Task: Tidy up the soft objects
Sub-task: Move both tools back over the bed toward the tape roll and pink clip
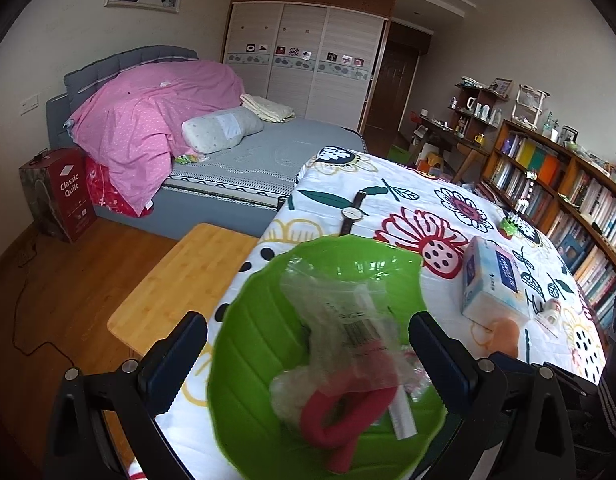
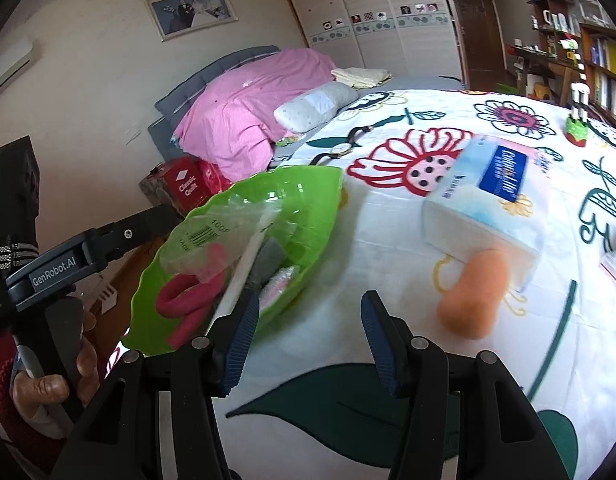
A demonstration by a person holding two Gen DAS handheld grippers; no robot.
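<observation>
— Green plastic bowl (image 1: 268, 360) at the near left corner of the floral tablecloth (image 1: 387, 200), already loaded: red foam loop (image 1: 339, 420), clear plastic bag (image 1: 347, 320) with a barcode, a whitish fluffy piece (image 1: 286, 396), a white strip (image 1: 401, 416). Counted as sorted, by judgement.

— Anything else in there?

— From the right wrist view, a grey piece (image 2: 274, 254) and a pink-and-white spongy pad (image 2: 282, 280) low in the bowl. Exact nature not confirmed.

— Left gripper?

— Left gripper (image 1: 308, 360) spread wide, fingers (image 1: 176, 356) astride the bowl, nothing pinched. Contact with the rim not determinable.

— Right gripper?

— Right gripper (image 2: 308, 344) likewise parted and empty, low over the cloth, just right of the bowl.

— Outstanding items?

— Orange sponge (image 2: 473, 294) lying on the cloth, touching or tucked against the near end of the tissue pack (image 2: 487, 196). Tissue pack itself also outside the bowl. Both near the right gripper, ahead and to its right.

— Not soft, left alone?

— Wristwatch (image 1: 352, 213), small red-and-green ornament (image 1: 509, 227), tape roll (image 1: 552, 309). Presumably out of scope.

— Progress?

— Well past halfway, by estimate. Sponge likely next, tissue pack after if it fits.
</observation>
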